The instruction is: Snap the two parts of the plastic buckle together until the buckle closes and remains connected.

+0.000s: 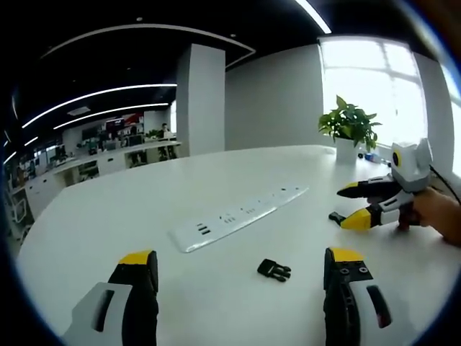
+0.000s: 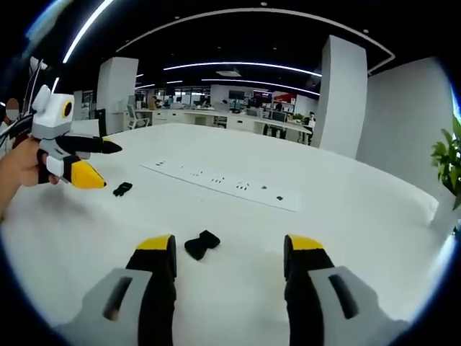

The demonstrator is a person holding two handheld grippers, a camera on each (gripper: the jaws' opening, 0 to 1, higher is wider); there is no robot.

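Note:
Two black buckle halves lie apart on the white table [image 1: 108, 216]. One half [image 1: 274, 269] rests just ahead of my left gripper [image 1: 241, 258], which is open with nothing between its yellow-tipped jaws. The other half [image 1: 336, 216] lies by the tips of my right gripper [image 1: 351, 207], held in a hand at the right and open. In the right gripper view that second half [image 2: 202, 244] sits between the open jaws of my right gripper [image 2: 230, 245], nearer the left jaw. The first half [image 2: 122, 189] lies below my left gripper [image 2: 104, 164], which a hand [image 2: 21, 166] holds.
A long white power strip [image 1: 238, 216] is set flat in the table's middle beyond both halves, also seen as the strip [image 2: 220, 182]. A potted plant [image 1: 349, 126] stands near the far edge by the window. Office desks and a white pillar stand behind the table.

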